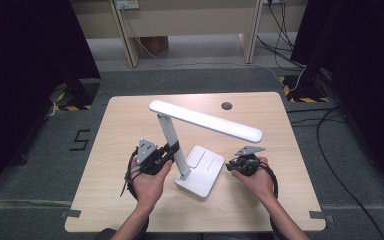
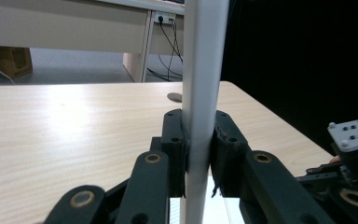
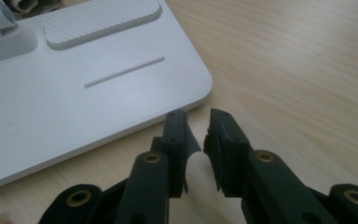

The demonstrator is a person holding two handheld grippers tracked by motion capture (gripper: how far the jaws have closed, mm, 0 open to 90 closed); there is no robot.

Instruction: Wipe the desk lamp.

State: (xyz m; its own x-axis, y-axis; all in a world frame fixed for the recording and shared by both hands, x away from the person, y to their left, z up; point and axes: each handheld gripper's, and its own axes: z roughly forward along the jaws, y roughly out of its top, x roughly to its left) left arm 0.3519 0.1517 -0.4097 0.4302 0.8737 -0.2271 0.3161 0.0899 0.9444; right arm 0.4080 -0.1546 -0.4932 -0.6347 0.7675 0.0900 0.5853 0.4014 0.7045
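The desk [image 1: 130, 200] carried a white lamp [image 1: 200, 172] near its middle. The left gripper [image 2: 198, 140] pinched the lamp's upright stem [image 2: 200, 93], probably to steady it. The right gripper [image 3: 196, 122] waited beside the base corner, jaws slightly apart and empty. The lamp's cord was hidden.

white desk lamp [image 1: 195, 150] standing upright on table, flat square base [image 1: 202, 172] near front edge, slim stem [image 1: 172, 145] leaning slightly, long bar head [image 1: 205, 120] slanting rightward, unlit
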